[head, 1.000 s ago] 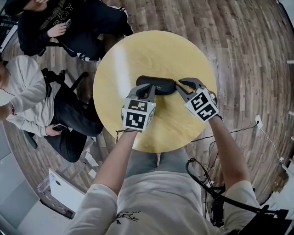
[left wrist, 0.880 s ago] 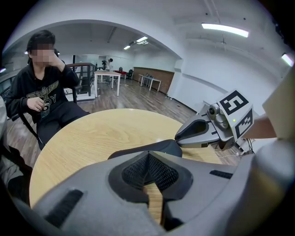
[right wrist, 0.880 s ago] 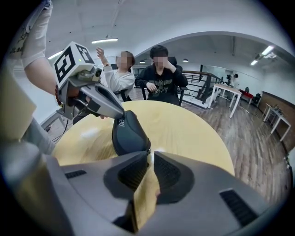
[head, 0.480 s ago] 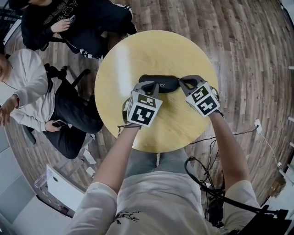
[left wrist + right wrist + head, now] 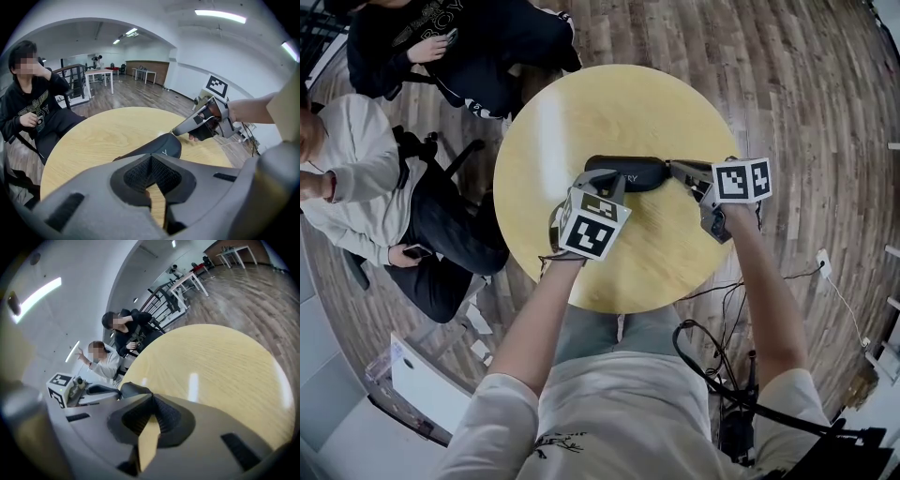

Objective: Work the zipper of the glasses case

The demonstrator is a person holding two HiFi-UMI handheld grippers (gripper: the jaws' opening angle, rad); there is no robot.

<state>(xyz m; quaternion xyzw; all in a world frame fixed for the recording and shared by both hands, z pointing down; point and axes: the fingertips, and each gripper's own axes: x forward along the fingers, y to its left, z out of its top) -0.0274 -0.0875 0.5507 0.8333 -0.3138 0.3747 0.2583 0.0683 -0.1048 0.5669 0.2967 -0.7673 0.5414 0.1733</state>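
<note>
A black zipped glasses case (image 5: 628, 172) lies flat in the middle of the round yellow table (image 5: 619, 98). My left gripper (image 5: 604, 178) is shut, its tips down at the case's front left edge; in the left gripper view the case (image 5: 157, 149) runs away from just beyond them. My right gripper (image 5: 675, 168), rolled onto its side, is shut with its tips against the case's right end (image 5: 176, 132). The zipper pull is too small to make out. In the right gripper view the case (image 5: 133, 390) sits just left of the closed tips.
Two people sit beyond the table's left side: one in black (image 5: 478, 42), one in a light top (image 5: 356, 178). Cables (image 5: 722, 291) trail over the wooden floor at the right. The table's near rim (image 5: 623, 305) is close to my lap.
My right gripper has rolled onto its side, its marker cube now facing up, and its jaws have closed at the case's right end. The left gripper and case have hardly moved.
</note>
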